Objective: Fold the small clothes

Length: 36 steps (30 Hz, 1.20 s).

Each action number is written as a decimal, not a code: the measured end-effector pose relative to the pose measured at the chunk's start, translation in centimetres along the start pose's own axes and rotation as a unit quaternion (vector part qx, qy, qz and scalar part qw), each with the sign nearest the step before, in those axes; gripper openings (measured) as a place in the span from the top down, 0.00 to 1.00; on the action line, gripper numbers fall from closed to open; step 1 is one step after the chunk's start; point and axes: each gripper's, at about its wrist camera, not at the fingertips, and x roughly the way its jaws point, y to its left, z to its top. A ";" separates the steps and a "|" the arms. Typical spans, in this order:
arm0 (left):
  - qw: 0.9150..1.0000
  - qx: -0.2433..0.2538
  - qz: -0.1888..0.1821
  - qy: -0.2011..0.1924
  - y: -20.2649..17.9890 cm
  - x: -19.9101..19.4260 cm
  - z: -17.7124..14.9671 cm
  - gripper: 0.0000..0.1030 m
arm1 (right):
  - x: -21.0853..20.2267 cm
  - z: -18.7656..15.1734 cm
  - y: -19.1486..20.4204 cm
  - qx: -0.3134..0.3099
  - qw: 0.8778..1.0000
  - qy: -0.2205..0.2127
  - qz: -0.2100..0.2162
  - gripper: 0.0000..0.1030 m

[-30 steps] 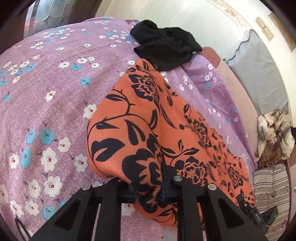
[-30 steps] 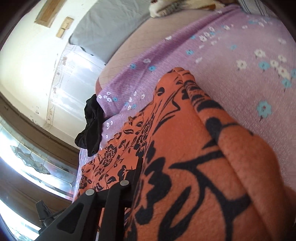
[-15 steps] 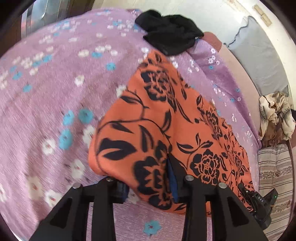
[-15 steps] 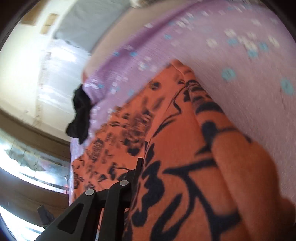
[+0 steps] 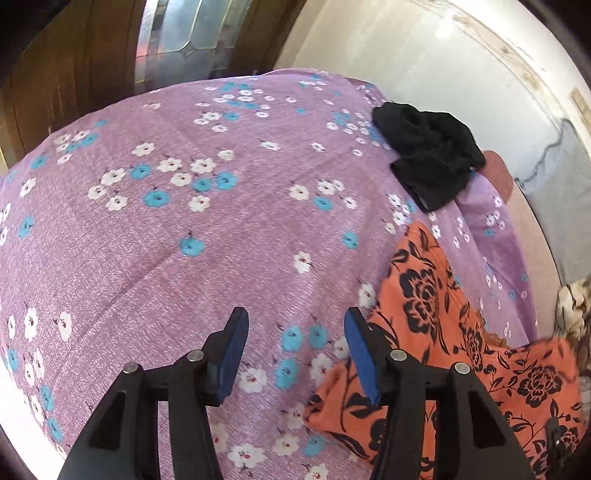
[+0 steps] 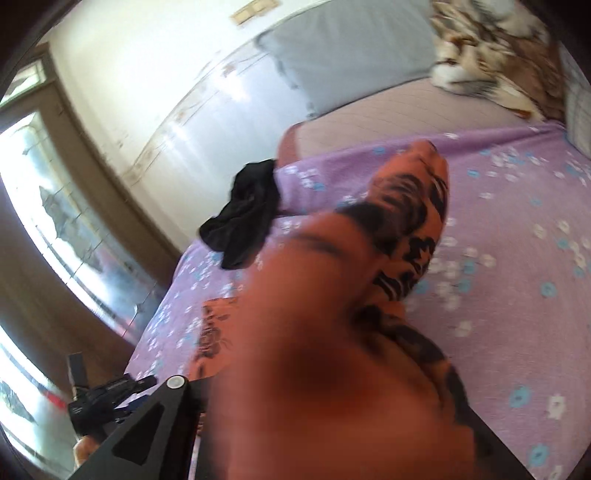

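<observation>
An orange garment with black flowers (image 5: 443, 332) lies on the purple flowered bedspread (image 5: 184, 240), at the right of the left wrist view. My left gripper (image 5: 295, 354) is open and empty, just left of the garment's edge. In the right wrist view the same garment (image 6: 351, 350) is bunched up over my right gripper and hides its fingertips; the cloth hangs from it, blurred, so it seems shut on the cloth. A black garment (image 5: 428, 155) lies crumpled at the far edge of the bed, and shows in the right wrist view (image 6: 243, 218) too.
A grey pillow (image 6: 351, 48) and a brown patterned cloth (image 6: 498, 51) lie at the head of the bed. A wall and a glass door (image 5: 177, 33) stand past the far edge. The other gripper (image 6: 107, 398) shows at lower left.
My left gripper has opened, let go of the orange garment and swung left over the bare bedspread. My right gripper has lifted the garment's other end, now blurred.
</observation>
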 end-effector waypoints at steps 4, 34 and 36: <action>1.000 -0.012 0.009 -0.004 0.8 0.2 0.6 0.47 | 4.3 -1.4 5.7 -0.032 0.998 0.042 0.014 0.78; 0.969 0.072 -0.235 0.033 -3.8 -2.0 0.4 0.17 | 2.6 -7.2 3.8 -0.029 0.978 0.142 0.152 0.18; 0.965 0.088 -0.246 0.028 -5.3 -2.6 -0.5 0.13 | 2.8 -6.3 2.2 -0.020 0.984 0.137 0.115 0.27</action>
